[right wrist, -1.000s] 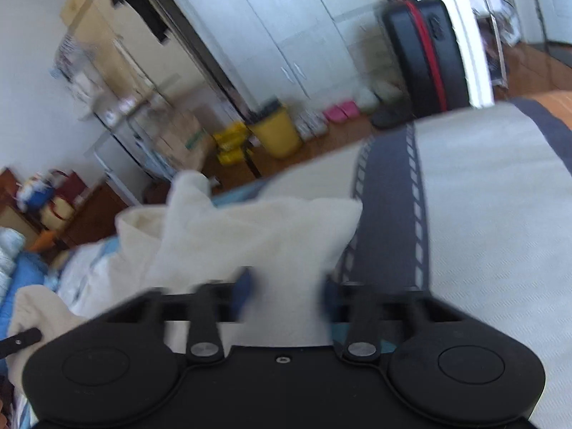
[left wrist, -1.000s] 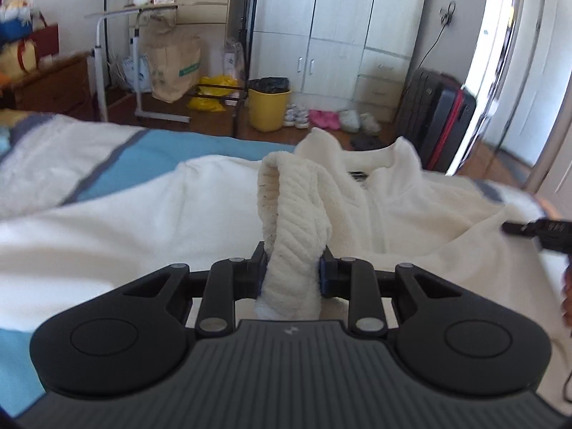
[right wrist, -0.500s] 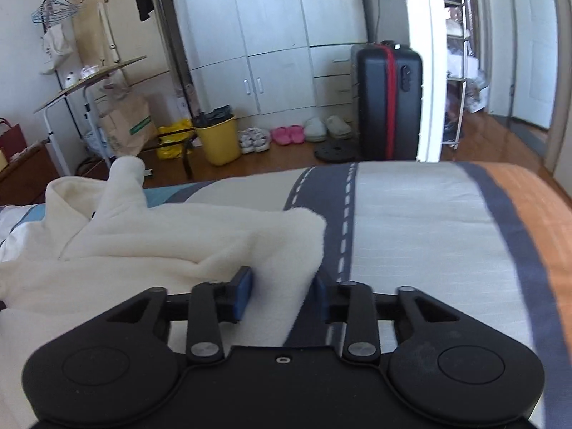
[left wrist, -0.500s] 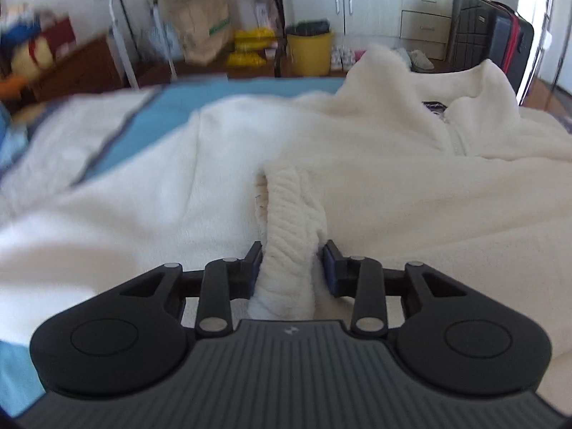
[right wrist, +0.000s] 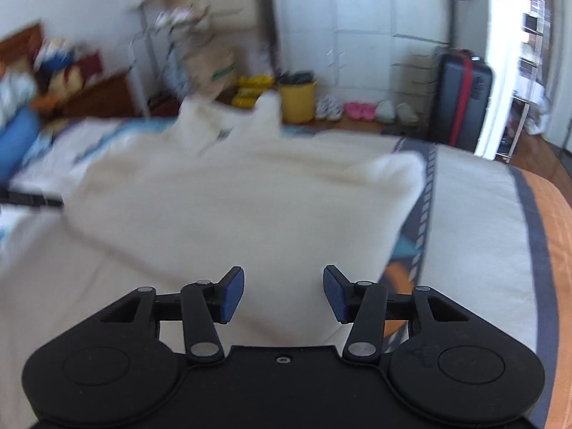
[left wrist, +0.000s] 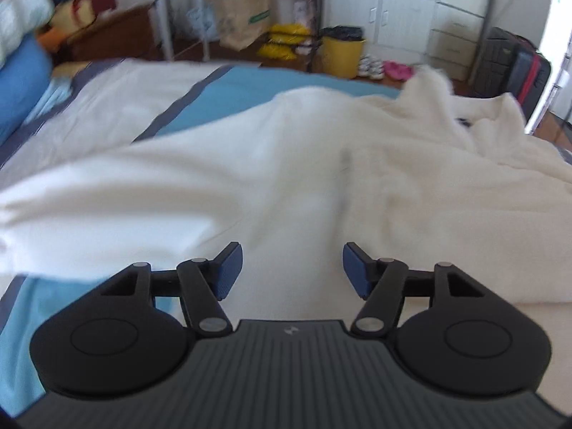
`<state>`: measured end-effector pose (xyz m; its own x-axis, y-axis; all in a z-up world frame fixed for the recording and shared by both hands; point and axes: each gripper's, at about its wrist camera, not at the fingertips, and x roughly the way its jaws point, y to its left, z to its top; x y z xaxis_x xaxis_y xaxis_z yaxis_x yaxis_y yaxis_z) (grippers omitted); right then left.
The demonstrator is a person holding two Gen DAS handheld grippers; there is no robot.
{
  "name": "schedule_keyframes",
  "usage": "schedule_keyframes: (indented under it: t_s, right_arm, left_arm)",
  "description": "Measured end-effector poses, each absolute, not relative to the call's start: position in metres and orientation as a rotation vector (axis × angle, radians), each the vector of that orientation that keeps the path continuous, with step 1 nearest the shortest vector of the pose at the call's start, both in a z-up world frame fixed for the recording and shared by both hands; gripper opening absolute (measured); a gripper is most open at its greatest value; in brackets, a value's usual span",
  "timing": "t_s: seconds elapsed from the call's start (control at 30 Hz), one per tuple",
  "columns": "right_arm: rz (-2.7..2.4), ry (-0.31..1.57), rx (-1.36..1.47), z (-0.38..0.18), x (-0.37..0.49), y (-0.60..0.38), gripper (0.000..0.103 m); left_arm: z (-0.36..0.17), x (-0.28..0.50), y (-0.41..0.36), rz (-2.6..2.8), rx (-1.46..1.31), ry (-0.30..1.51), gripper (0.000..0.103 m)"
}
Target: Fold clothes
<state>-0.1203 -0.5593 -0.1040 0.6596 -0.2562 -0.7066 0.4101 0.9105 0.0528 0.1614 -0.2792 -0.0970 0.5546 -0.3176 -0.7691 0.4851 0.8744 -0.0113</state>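
cream fleece garment (left wrist: pixel 321 178) is lying spread and rumpled across the bed (left wrist: pixel 107 114), its collar end bunching up toward the far edge; frames are motion-blurred. left claw (left wrist: pixel 292 271) is opening, blue pads apart, nothing between them, hovering just above the fleece. right claw (right wrist: pixel 283 295) is opening too, pads apart over a folded corner of the garment, gripping nothing. both are pointing downward at the bed.
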Motion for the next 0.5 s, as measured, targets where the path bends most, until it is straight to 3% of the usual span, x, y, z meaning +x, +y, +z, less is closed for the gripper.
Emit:
schedule_keyframes:
  t_s: [0.27,0.5]
  right_arm:
    - [-0.456,0.782,0.170,-0.092,-0.113,-0.539,0.056]
    - [-0.396,0.737,0.216,-0.087,-0.092,-0.500,0.057]
  left_arm:
    - [-0.086,0.175,-0.154,-0.341,0.225,0.838,0.068]
    - [-0.127,0.219,-0.030,-0.255,-0.233,0.950,0.068]
